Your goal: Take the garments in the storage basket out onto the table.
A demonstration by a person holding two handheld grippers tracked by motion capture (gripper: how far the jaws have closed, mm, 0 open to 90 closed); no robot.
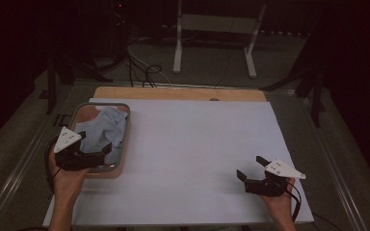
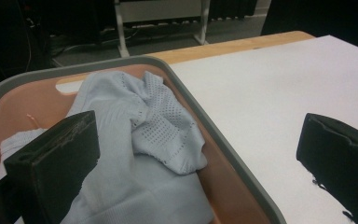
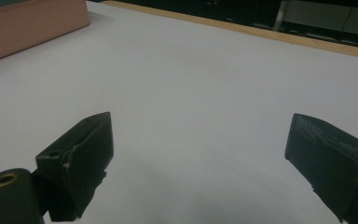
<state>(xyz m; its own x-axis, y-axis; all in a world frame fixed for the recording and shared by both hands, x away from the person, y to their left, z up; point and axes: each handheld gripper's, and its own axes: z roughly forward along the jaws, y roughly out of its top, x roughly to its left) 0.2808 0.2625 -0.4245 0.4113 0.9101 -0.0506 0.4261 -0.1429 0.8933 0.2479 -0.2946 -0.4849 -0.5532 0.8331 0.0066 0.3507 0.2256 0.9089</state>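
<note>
A pink tub with a grey rim (image 1: 126, 137) stands at the table's left side, and a crumpled light blue knit cloth (image 1: 103, 127) lies in it. My left gripper (image 1: 102, 156) hovers over the tub's near end, open, with nothing between its fingers. Along its jaws the cloth (image 2: 135, 140) lies just ahead inside the tub (image 2: 205, 122), and the left gripper (image 2: 198, 149) straddles the rim. My right gripper (image 1: 249, 167) rests low over the white sheet at the front right, open and empty. Its own view shows the right gripper (image 3: 200, 140) above bare sheet, with the tub's wall (image 3: 28, 23) far off.
A white sheet (image 1: 197, 139) covers the table, and a strip of wooden tabletop (image 1: 173, 93) shows along the far edge. Beyond the table lie cables (image 1: 147, 72) on the floor and a white stand frame (image 1: 214, 24). Dark surroundings flank both sides.
</note>
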